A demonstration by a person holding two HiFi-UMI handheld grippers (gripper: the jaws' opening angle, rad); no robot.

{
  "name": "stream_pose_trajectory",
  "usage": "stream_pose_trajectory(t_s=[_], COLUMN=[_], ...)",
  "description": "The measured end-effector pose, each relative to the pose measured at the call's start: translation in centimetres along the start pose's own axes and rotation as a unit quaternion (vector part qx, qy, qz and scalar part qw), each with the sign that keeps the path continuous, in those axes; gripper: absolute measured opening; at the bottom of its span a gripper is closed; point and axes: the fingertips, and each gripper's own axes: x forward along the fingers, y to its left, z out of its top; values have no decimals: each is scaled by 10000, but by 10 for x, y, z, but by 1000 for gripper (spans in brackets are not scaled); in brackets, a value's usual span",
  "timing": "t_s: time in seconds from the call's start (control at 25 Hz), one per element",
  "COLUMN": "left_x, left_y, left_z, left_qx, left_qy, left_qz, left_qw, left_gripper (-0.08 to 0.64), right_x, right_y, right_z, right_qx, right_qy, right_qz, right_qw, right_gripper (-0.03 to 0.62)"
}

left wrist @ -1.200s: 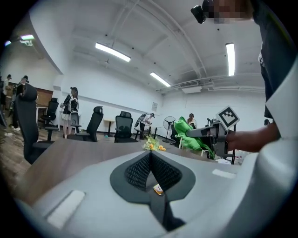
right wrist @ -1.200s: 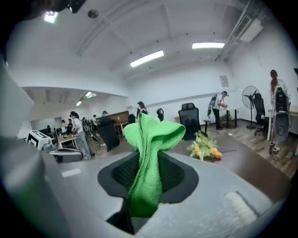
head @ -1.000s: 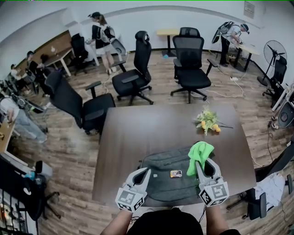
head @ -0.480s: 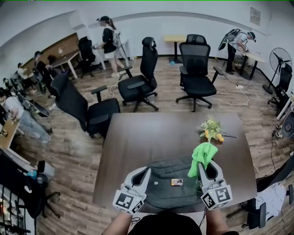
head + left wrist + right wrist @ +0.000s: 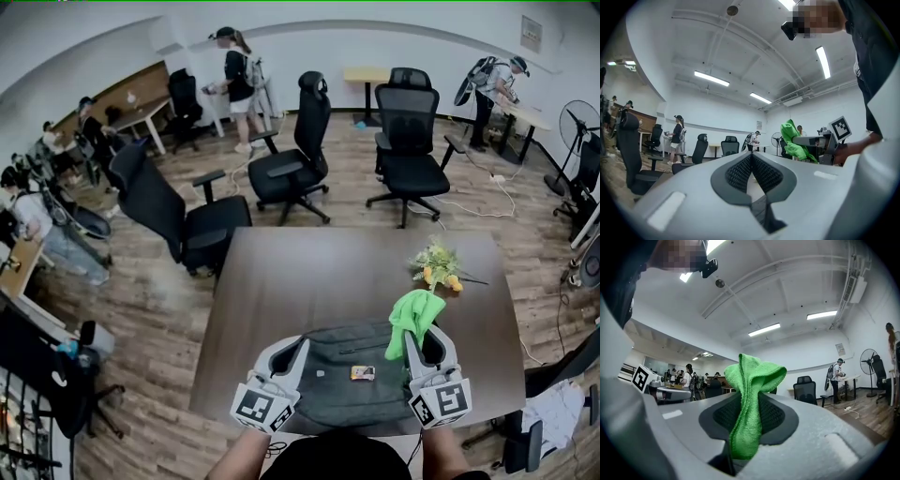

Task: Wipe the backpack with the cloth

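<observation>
Table (image 5: 281, 281) bears backpack (image 5: 349, 386); right tongs (image 5: 425, 345) clamp cloth (image 5: 413, 313).

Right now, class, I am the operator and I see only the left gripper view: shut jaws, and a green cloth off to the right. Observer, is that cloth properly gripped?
Observer: Yes. In the right gripper view the right gripper is shut on the cloth, which sticks out past the jaws in a fold.
Operator: Where is the backpack?
Observer: The head view shows the grey backpack lying flat at the near edge of the table.
Operator: Anything else on the table?
Observer: A bunch of yellow flowers lies beyond the backpack, to the right.
</observation>
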Motion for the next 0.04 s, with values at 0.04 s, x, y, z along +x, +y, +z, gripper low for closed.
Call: stream_pose_trajectory(t_s=[0.04], left_x=[0], left_y=[1], left_z=[0], left_qx=[1], left_qy=[1], left_qz=[4], left_qw=[10000], left_gripper=[15], right_x=[1], right_y=[2], right_z=[0], right_qx=[-72], right_qy=[3], right_qz=[17], right_qw=[10000], right_gripper=[100])
